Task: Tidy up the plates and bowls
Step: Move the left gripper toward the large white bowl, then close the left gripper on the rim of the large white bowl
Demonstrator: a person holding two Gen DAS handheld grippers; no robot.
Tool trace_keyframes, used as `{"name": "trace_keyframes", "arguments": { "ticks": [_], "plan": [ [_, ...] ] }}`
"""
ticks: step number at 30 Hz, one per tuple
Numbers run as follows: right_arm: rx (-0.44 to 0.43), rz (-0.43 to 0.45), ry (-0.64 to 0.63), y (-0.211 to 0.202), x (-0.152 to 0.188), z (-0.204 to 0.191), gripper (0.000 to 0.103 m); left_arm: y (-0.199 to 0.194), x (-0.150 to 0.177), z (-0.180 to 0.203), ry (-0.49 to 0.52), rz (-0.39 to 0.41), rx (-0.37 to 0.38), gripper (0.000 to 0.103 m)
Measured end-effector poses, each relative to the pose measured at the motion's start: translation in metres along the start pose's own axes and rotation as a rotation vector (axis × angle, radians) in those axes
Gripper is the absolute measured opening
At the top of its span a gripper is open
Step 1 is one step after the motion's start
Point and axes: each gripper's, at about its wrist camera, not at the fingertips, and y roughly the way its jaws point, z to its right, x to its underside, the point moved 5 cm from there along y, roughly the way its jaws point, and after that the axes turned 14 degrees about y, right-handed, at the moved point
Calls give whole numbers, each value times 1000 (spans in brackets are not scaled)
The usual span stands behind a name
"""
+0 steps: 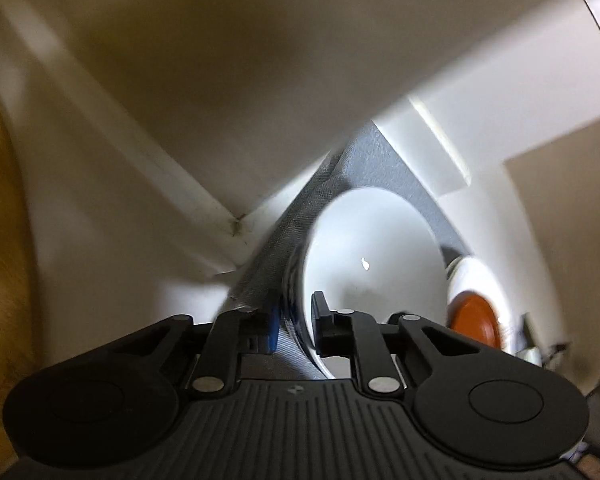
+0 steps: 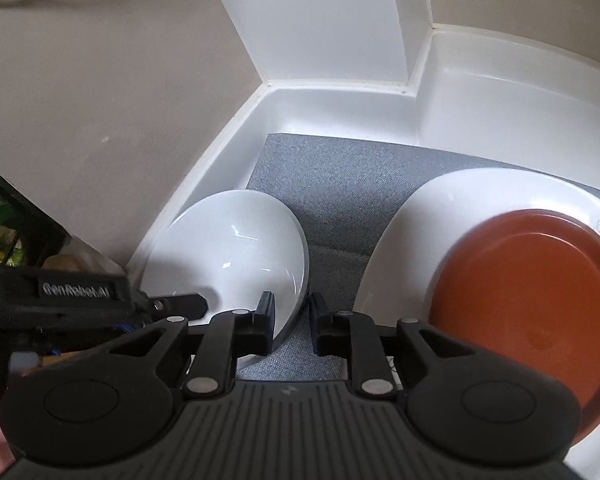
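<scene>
Gripping white bowl (image 1: pixel 364 248) rim, left tool (image 1: pixel 296 322) clenched on it; right tool (image 2: pixel 291 322) straddles the rim, grasp unclear. Glazed, slippery, fragile; hold rim firmly beside brown plate (image 2: pixel 528 304).

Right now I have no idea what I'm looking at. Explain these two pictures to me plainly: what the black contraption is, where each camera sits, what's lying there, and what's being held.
There is no robot here. A person holds a two-finger gripper in each hand, and each carries a camera looking along its fingers. One picture comes from the left gripper, the other from the right gripper. On a grey mat lies a white plate with a brown plate on it. Beside it is a tilted white bowl. Both grippers straddle the bowl's rim, but I cannot tell whether they clamp it.
</scene>
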Motion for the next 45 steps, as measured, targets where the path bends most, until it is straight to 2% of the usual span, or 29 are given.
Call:
{"name": "trace_keyframes", "arguments": {
  "ticks": [2, 8, 13, 20, 27, 31, 35, 40, 45],
  "plan": [
    [-25, 7, 0, -6, 0, -3, 18, -1, 0, 6, 30, -3, -39, 13],
    [-67, 66, 35, -41, -4, -3, 17, -26, 3, 18, -10, -9, 28, 13],
    [-57, 149, 49, -87, -8, 18, 15, -35, 4, 62, 39, -34, 84, 13],
    [47, 253, 163, -146, -15, 93, 14, -8, -6, 156, 204, -144, 162, 13],
    [142, 359, 400, -197, -18, 195, 13, 38, -1, 285, 518, -290, 185, 13],
    [161, 387, 514, -212, -18, 241, 13, 77, 9, 334, 586, -376, 194, 13],
    [182, 401, 555, -217, -14, 267, 13, 103, 17, 365, 644, -408, 157, 14],
    [153, 414, 608, -216, -10, 290, 13, 104, 30, 376, 696, -411, 121, 14],
    [120, 392, 682, -210, -7, 310, 12, 122, 34, 381, 662, -477, 93, 15]
  ]
}}
